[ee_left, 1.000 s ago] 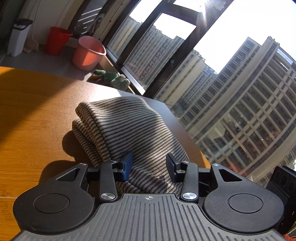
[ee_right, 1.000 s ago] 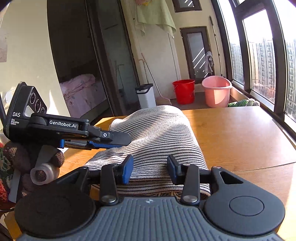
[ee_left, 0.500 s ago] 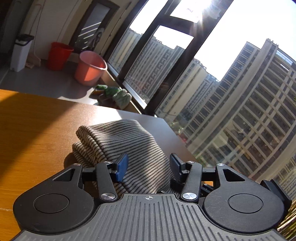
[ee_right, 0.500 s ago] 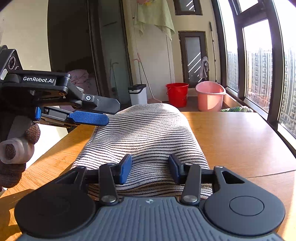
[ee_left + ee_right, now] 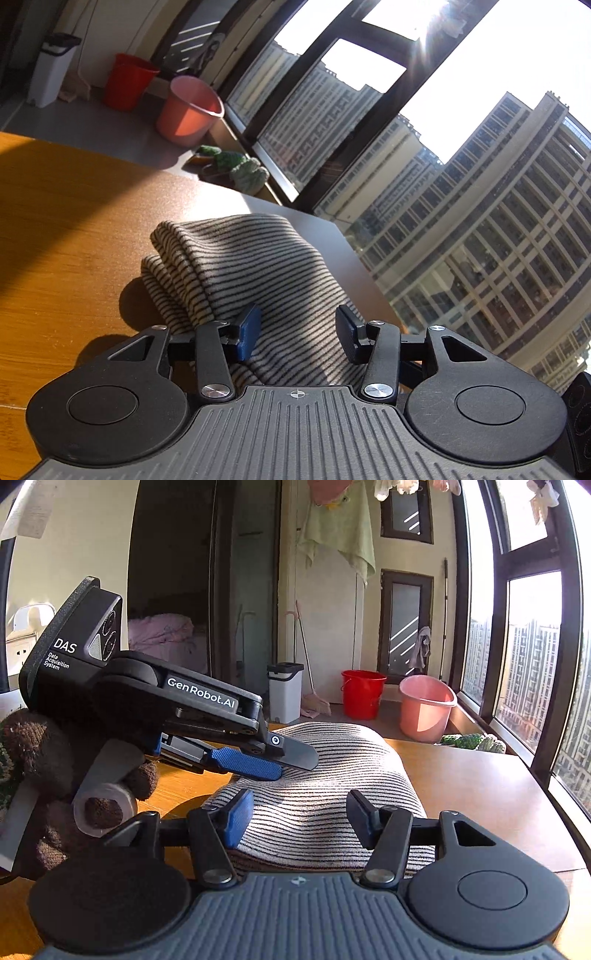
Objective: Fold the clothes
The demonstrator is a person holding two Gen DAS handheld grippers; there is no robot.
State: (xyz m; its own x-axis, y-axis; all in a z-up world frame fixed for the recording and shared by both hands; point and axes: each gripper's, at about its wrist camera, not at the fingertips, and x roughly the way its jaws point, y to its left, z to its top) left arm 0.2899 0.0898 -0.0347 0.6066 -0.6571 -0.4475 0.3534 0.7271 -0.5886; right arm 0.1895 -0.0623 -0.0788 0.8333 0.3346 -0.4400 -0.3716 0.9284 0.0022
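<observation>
A wooden table [image 5: 480, 786] fills the lower part of both views, with tall windows [image 5: 532, 686] running along its far edge and apartment blocks beyond the glass. On the table lies the striped garment [image 5: 325, 775], folded into a thick bundle with its rounded folded end [image 5: 173, 251] facing away from the windows. The left gripper [image 5: 295, 332] sits low over the near end of the garment; its jaws are moderately apart and closing, with cloth lying between them but the pads [image 5: 249, 330] not pressing on it. Seen from the right wrist, that left gripper [image 5: 291, 760] reaches in from the side, its blue pad just above the cloth, carried by a hand in a dark knitted glove [image 5: 40, 760]. The right gripper [image 5: 299, 816] hovers over the garment's other end, jaws fairly wide and opening, cloth beneath and between them, nothing clamped. On the floor beyond stand a white bin [image 5: 284, 692], a red bucket [image 5: 362, 694] and a pink bucket [image 5: 424, 709], with small cacti [image 5: 476, 743] by the window.
</observation>
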